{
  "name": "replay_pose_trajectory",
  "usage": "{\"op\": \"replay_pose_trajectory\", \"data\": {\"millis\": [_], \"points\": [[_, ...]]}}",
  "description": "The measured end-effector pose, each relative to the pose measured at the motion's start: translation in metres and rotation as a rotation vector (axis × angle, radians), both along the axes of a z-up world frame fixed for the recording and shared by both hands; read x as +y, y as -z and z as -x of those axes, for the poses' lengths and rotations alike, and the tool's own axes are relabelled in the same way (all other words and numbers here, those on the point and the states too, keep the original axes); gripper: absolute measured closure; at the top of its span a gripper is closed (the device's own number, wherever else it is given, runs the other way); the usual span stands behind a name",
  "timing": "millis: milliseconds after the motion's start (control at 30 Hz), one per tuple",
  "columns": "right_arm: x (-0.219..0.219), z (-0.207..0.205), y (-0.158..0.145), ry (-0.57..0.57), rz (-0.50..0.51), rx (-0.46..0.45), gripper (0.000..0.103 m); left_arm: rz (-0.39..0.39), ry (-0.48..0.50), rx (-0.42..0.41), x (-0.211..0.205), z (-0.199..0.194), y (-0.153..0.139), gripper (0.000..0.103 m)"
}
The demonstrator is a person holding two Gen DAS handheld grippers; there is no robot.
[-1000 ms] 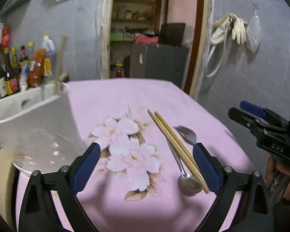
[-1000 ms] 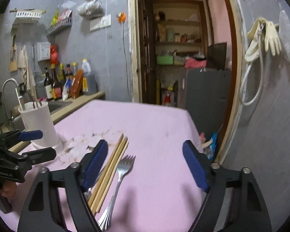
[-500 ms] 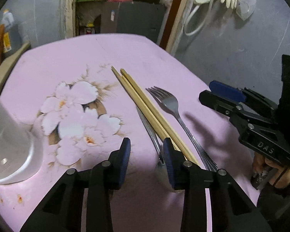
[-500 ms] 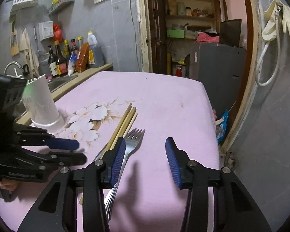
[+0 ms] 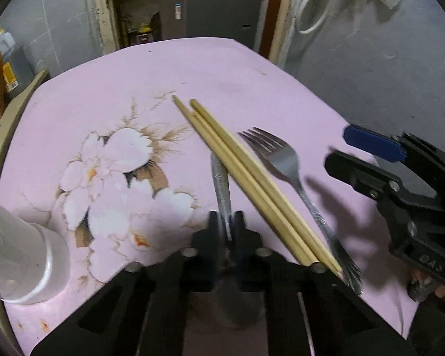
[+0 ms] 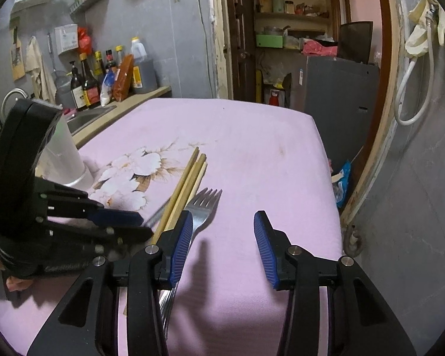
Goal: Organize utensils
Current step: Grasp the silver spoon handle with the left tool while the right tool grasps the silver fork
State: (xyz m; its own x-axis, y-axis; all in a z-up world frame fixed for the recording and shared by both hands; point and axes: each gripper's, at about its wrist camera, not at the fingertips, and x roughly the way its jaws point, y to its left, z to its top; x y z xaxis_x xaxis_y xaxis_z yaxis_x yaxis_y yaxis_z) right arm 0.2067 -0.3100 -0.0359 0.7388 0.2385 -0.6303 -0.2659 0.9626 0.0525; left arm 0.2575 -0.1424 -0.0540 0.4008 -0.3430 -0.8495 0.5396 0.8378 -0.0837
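- Pink floral tablecloth (image 6: 252, 148) spreads across the table, white blossoms printed left of centre.
- Far left, sauce bottles (image 6: 87, 84) crowd the counter by the sink.
- Rubber gloves (image 6: 424, 26) and a white hose (image 6: 412, 89) hang on the right wall.
- Doorway beyond, cluttered shelves (image 6: 290, 14) inside.

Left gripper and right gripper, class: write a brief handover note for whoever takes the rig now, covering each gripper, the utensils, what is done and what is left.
Left gripper: fingers shut on the spoon handle; spoon lies on the pink tablecloth, its handle tip under the chopsticks.
Right gripper: open, empty, hovering beside the fork.
Fork and chopsticks lie on the cloth, chopsticks between spoon and fork.
White holder stands at the left edge of the table.
Done: spoon gripped only.
Left: probably lift the spoon into the holder, then fork and chopsticks.
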Motion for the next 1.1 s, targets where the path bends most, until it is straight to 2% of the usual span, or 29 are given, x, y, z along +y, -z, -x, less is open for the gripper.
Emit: {"op": "replay_pose_trajectory", "data": {"millis": [133, 467, 700, 800, 833, 967, 1100], "points": [[0.005, -0.004, 0.004, -0.021, 0.018, 0.028, 0.062, 0.036, -0.025, 0.028, 0.01, -0.004, 0.0, 0.098], [0.028, -0.028, 0.02, -0.072, 0.109, 0.119, 0.062, 0.007, -0.027, 0.014, 0.031, 0.016, -0.005, 0.098], [0.032, -0.037, 0.023, -0.056, 0.155, 0.127, 0.063, -0.075, 0.034, 0.009, 0.015, 0.014, -0.004, 0.096], [0.032, -0.038, 0.023, -0.057, 0.153, 0.128, 0.07, -0.111, 0.061, 0.015, 0.004, 0.005, -0.002, 0.095], [0.032, -0.038, 0.022, -0.062, 0.15, 0.126, 0.078, -0.119, 0.066, 0.018, 0.002, 0.004, -0.002, 0.095], [0.029, -0.036, 0.022, -0.059, 0.126, 0.125, 0.079, -0.138, 0.081, 0.039, -0.002, -0.004, 0.0, 0.096], [0.025, -0.031, 0.018, -0.05, 0.089, 0.112, 0.08, -0.104, 0.072, 0.034, 0.001, -0.003, 0.001, 0.098]]}}
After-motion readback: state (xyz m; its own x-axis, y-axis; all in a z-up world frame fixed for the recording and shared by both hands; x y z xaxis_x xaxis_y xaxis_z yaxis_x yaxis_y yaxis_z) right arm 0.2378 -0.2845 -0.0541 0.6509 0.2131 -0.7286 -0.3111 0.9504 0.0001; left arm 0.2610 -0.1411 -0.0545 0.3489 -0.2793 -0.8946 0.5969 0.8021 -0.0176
